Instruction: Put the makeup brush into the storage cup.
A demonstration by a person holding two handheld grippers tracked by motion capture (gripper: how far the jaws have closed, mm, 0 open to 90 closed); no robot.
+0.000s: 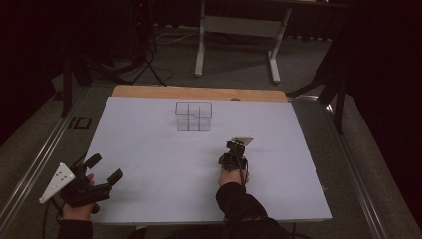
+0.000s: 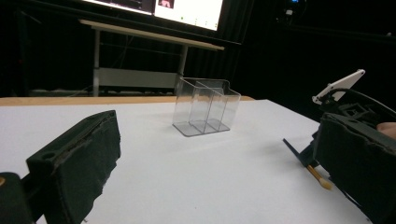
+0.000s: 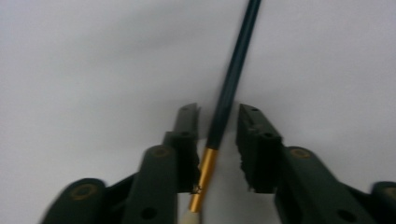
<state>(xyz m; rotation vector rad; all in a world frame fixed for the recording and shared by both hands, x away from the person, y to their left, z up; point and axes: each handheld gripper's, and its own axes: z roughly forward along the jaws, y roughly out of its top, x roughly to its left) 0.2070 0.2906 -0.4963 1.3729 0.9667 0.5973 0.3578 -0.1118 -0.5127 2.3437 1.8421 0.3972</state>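
Paintbrush: dark teal handle, gold ferrule, pale bristle tip. Lies flat on the white paper sheet that covers the tabletop, on the person's right side, well short of the clear container. From the left gripper view its gold end pokes out below the right gripper's body.

Right gripper: tipped down over the brush, jaws straddling it near the ferrule. Jaws narrow. Left pad looks to be against or just beside the ferrule; a sliver of gap shows at the right pad. Not a firm clamp yet, as far as the right gripper view tells. In the high view this gripper sits low on the sheet, hand behind it.

Left gripper: parked near the sheet's left front corner, jaws wide, nothing between them.

Clear container: divided into compartments, upright, toward the far middle of the sheet, looks empty. Wooden tabletop edge shows beyond the paper.

Step in hand, by my reading: the grasp on the brush. Next move calls for finishing the close until both pads press on the handle, then a straight lift. The grip sits close to one end, so the long handle may droop or swing. Container is the likely destination; the brush would need tipping upright to drop into a compartment.
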